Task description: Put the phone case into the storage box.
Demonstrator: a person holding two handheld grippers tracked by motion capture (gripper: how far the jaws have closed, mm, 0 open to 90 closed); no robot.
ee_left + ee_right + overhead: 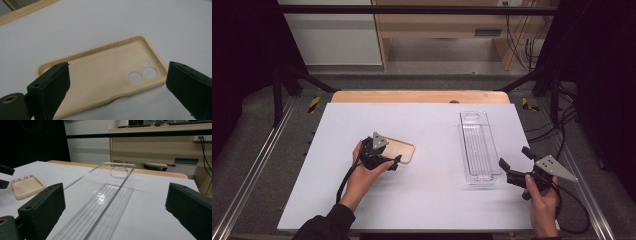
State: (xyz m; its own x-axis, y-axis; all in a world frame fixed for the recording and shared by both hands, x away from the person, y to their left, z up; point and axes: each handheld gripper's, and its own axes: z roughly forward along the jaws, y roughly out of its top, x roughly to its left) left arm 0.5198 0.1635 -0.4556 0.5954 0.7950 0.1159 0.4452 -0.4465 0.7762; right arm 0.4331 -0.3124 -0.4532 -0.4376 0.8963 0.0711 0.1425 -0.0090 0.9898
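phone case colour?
Pale beige, plain, no pattern. The phone case shows best in the left gripper view.

Phone case (pixel 400 149) on table (pixel 427 200) left, clear tray (pixel 479 147) right, well apart

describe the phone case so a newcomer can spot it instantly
On the white table, look left of centre, right by the left tool. The phone case lies flat there, hollow side up. It is opaque beige with round camera holes, unlike the long clear tray to its right.
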